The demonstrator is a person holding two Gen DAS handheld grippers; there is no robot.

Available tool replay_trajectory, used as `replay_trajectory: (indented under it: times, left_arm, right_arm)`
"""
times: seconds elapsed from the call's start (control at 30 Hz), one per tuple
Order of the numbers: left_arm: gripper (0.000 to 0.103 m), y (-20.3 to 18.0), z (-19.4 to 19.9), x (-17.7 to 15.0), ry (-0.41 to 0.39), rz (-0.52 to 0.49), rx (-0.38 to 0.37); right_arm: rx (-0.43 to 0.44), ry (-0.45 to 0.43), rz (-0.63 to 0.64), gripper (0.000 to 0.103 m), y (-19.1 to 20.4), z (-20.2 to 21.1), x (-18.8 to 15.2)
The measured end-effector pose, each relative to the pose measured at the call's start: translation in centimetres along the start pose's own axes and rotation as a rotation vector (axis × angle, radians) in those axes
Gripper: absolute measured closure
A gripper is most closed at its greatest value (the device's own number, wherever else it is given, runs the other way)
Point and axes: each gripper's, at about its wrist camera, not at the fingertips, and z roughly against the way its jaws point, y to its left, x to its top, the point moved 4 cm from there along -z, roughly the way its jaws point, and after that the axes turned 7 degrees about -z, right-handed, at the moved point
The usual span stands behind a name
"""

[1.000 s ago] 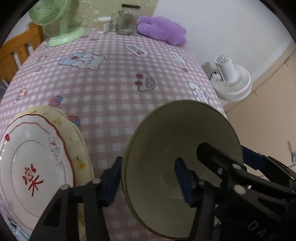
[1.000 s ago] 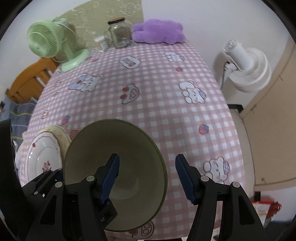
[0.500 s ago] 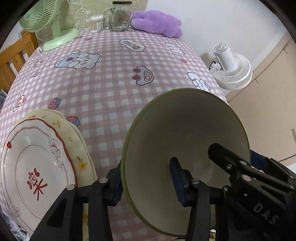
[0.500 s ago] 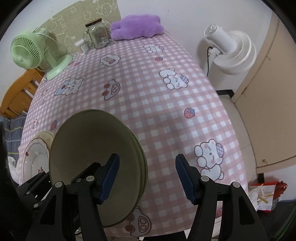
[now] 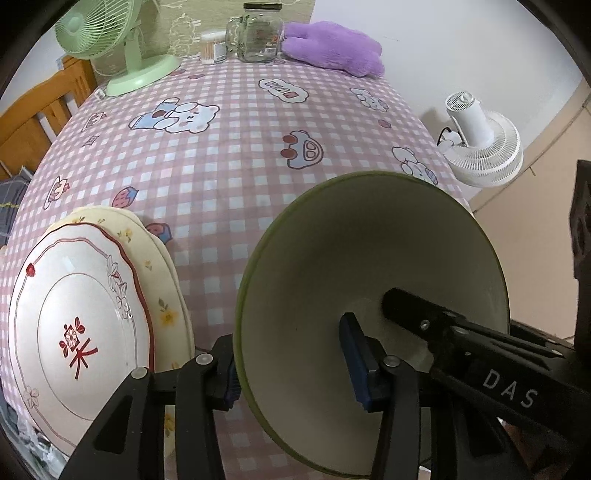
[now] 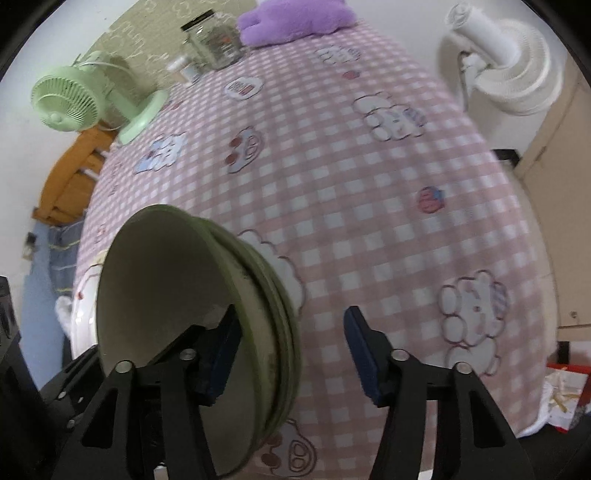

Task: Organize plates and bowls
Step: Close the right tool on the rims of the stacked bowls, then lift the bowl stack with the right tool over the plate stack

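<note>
A stack of green-rimmed bowls [image 5: 373,266] sits near the table's front edge; it also shows in the right wrist view [image 6: 166,295]. My left gripper [image 5: 291,362] is open, its jaws astride the near rim: one finger outside, one inside. My right gripper [image 6: 291,350] is open, with its left finger [image 6: 221,354] inside the top bowl and the right finger over the cloth. Its finger shows inside the bowl in the left wrist view [image 5: 424,321]. A stack of plates [image 5: 85,321] lies left of the bowls, a white red-rimmed one on top.
The pink checked tablecloth [image 5: 240,147] covers the table. At the far end stand a green fan [image 5: 122,48], a glass jar [image 5: 258,33] and a purple plush [image 5: 332,48]. A white floor fan [image 5: 484,147] stands right of the table, a wooden chair [image 5: 33,114] left.
Both grippers have pulled back and risen a little, so more of the table shows. The right gripper has swung right; the stacked bowl rims now show at its left finger.
</note>
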Motion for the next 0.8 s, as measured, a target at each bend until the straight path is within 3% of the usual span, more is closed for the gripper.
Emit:
replay_trajectory:
  times: [0.07, 0.1, 0.53, 0.8]
  left_arm:
    - [0.057, 0.0, 0.0, 0.0, -0.001, 0.017, 0.01]
    - [0.057, 0.0, 0.1, -0.1, -0.003, 0.022, 0.009]
    - [0.059, -0.1, 0.3, 0.0, 0.04, 0.081, 0.022]
    - [0.059, -1.1, 2.7, 1.0, -0.022, 0.097, 0.059]
  right_arm:
    - [0.045, 0.043, -0.003, 0.062, 0.6, -0.4, 0.0]
    - [0.047, 0.044, 0.011, 0.062, 1.0, -0.4, 0.1]
    - [0.018, 0.109, 0.073, 0.062, 1.2, -0.6, 0.6]
    - [0.043, 0.104, 0.127, 0.062, 1.8, 1.1, 1.7]
